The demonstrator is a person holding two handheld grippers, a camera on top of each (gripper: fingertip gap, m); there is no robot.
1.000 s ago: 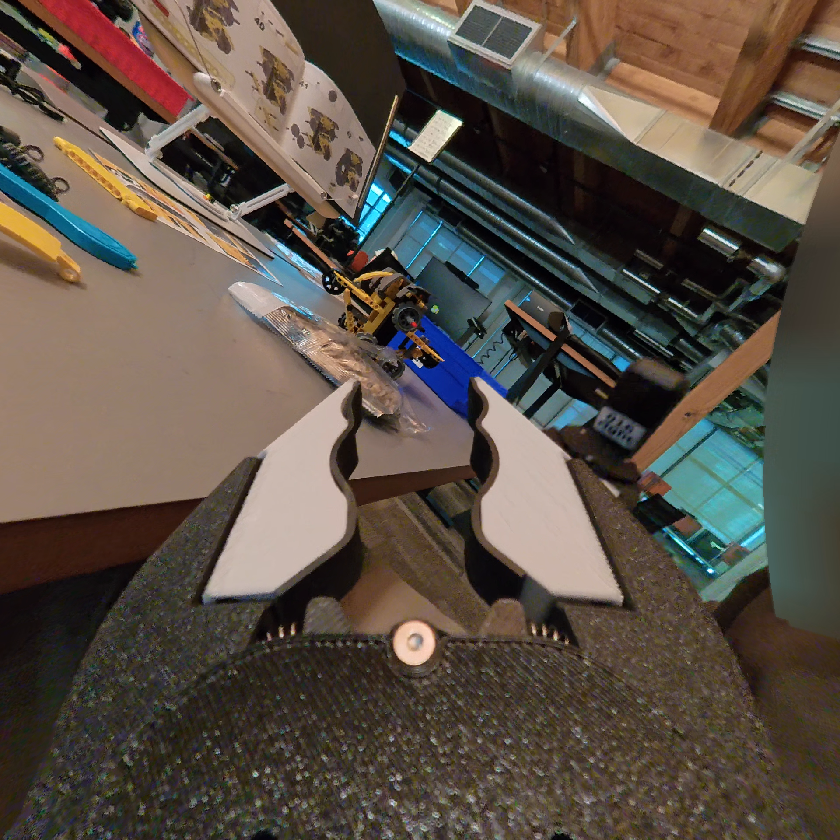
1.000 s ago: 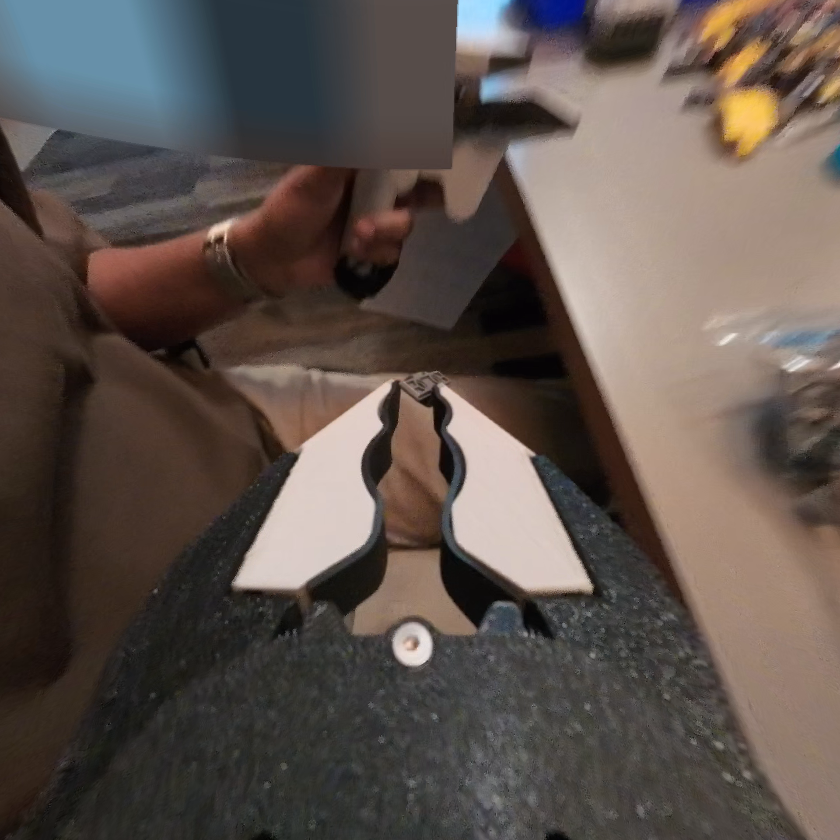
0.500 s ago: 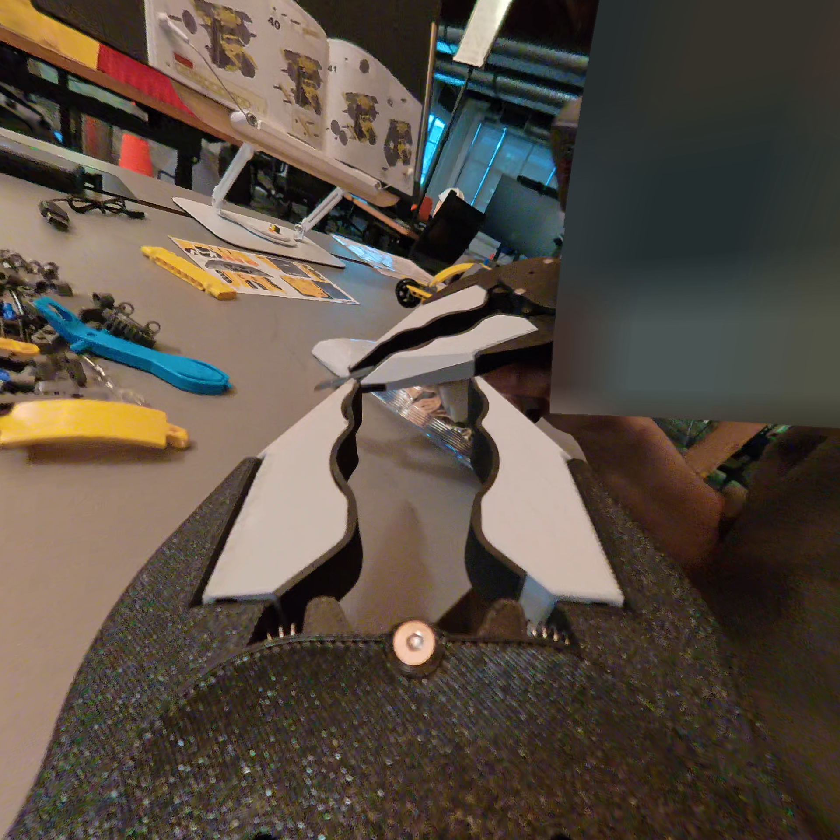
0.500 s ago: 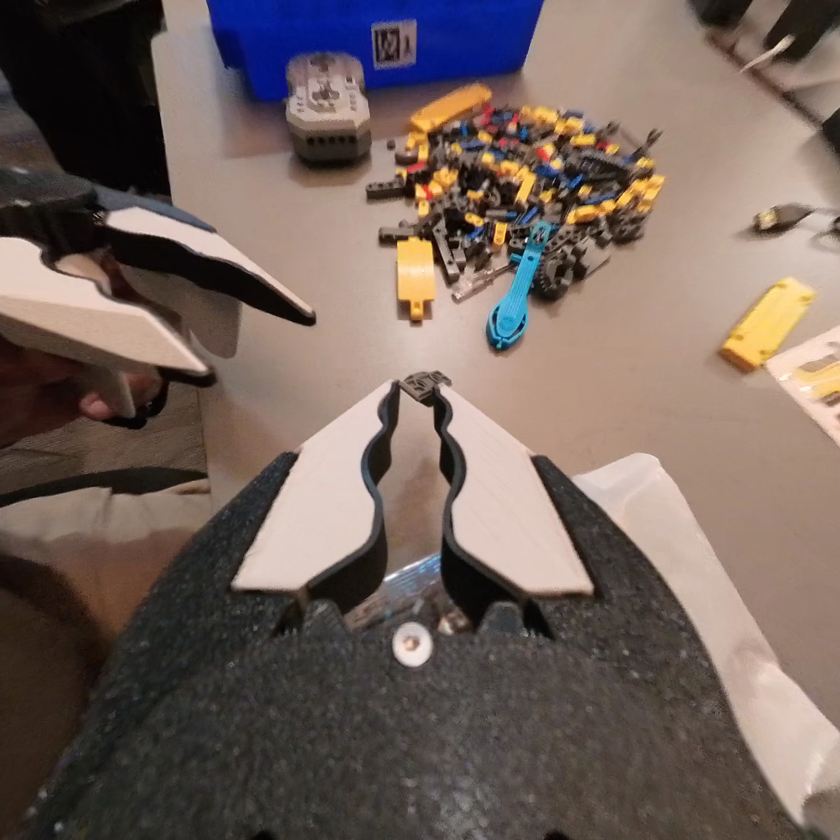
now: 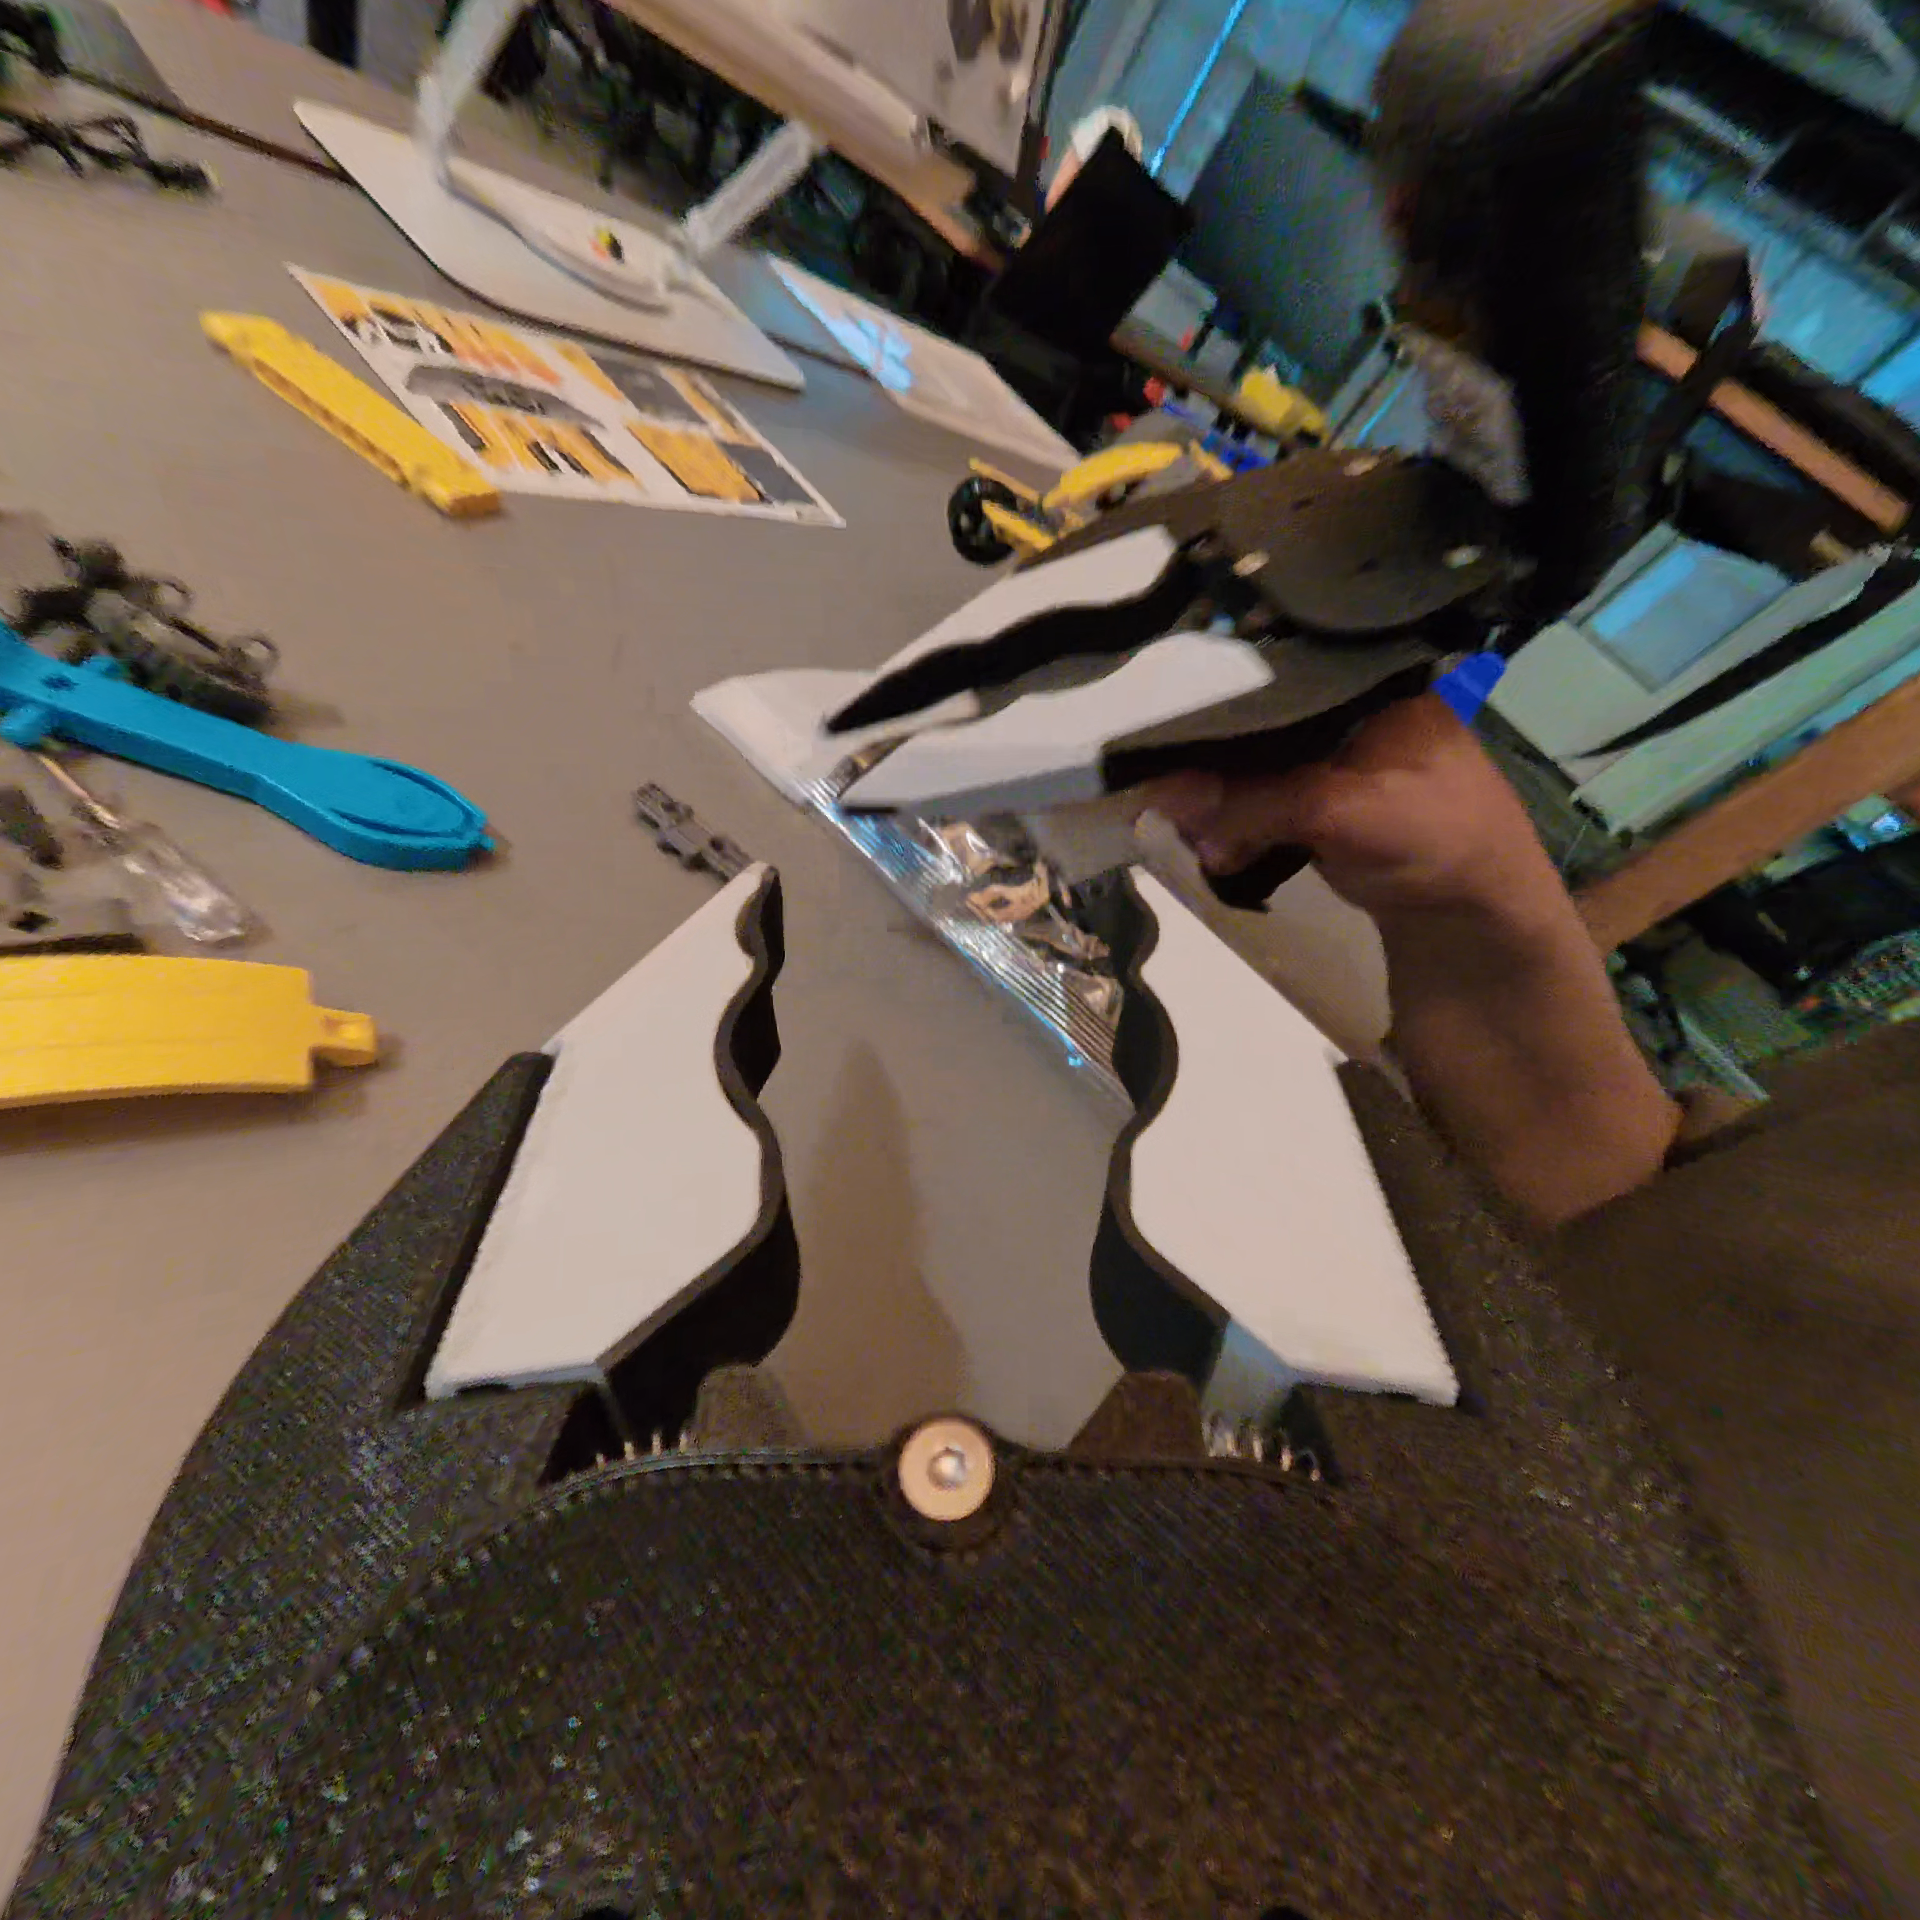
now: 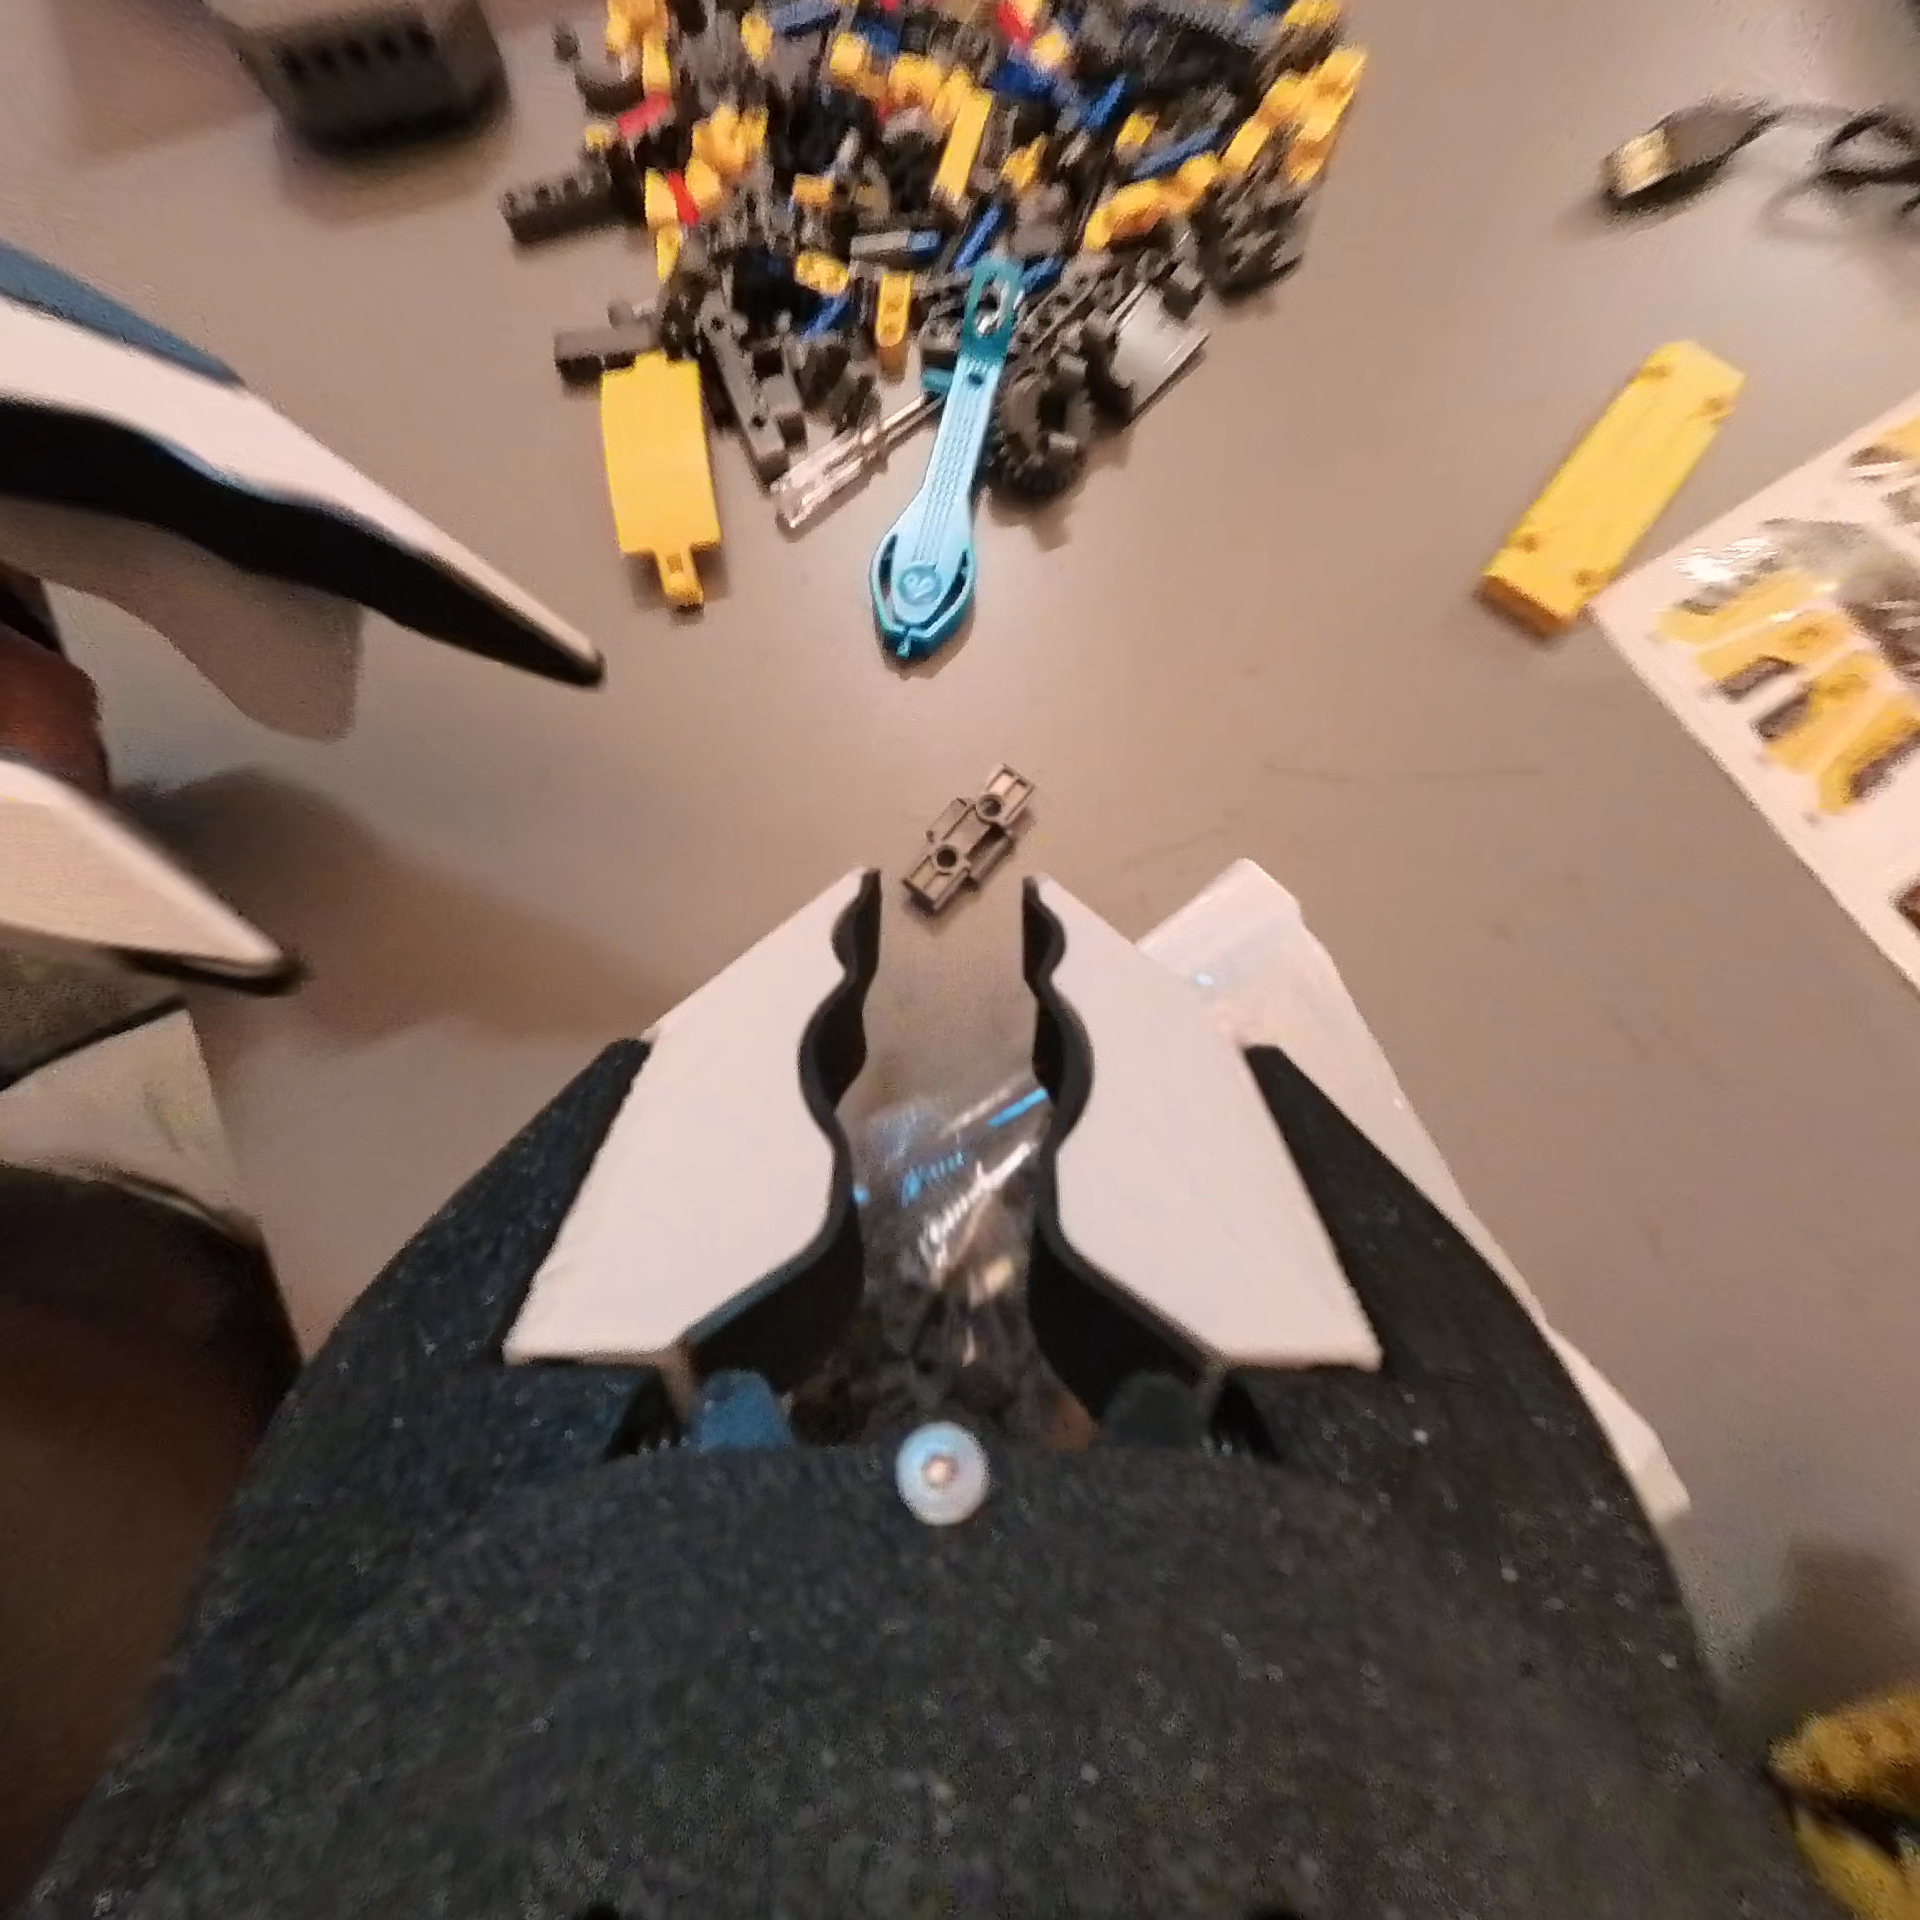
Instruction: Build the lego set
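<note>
A small dark grey pin-hole piece [image 6: 971,836] lies on the grey table [image 6: 1299,748], just ahead of my right gripper [image 6: 948,885], which is open and empty. That gripper hovers over a clear bag of parts [image 6: 940,1174]. In the left wrist view the piece [image 5: 686,821] lies left of the bag [image 5: 997,914]. There the right gripper [image 5: 842,764], held in a hand, hovers above the bag. My left gripper [image 5: 951,883] is open and empty, low over the table near the piece. It shows at the left of the right wrist view [image 6: 436,821].
A pile of loose building parts [image 6: 935,156], a blue lever tool [image 6: 940,488], a yellow panel [image 6: 660,457] and a yellow beam [image 6: 1621,478] lie beyond. An instruction sheet [image 6: 1787,623] lies right. A booklet stand [image 5: 540,229] and a yellow model vehicle [image 5: 1081,499] stand farther back. To the yellow beam [image 6: 1621,478]: right tips about 20 centimeters, left tips about 25 centimeters. It is also in sight in the left wrist view [image 5: 365,402].
Both grippers swung from beside the table to over it. My right gripper, shut on the small dark piece before, has opened, and the piece lies on the table. My left gripper opened wider.
</note>
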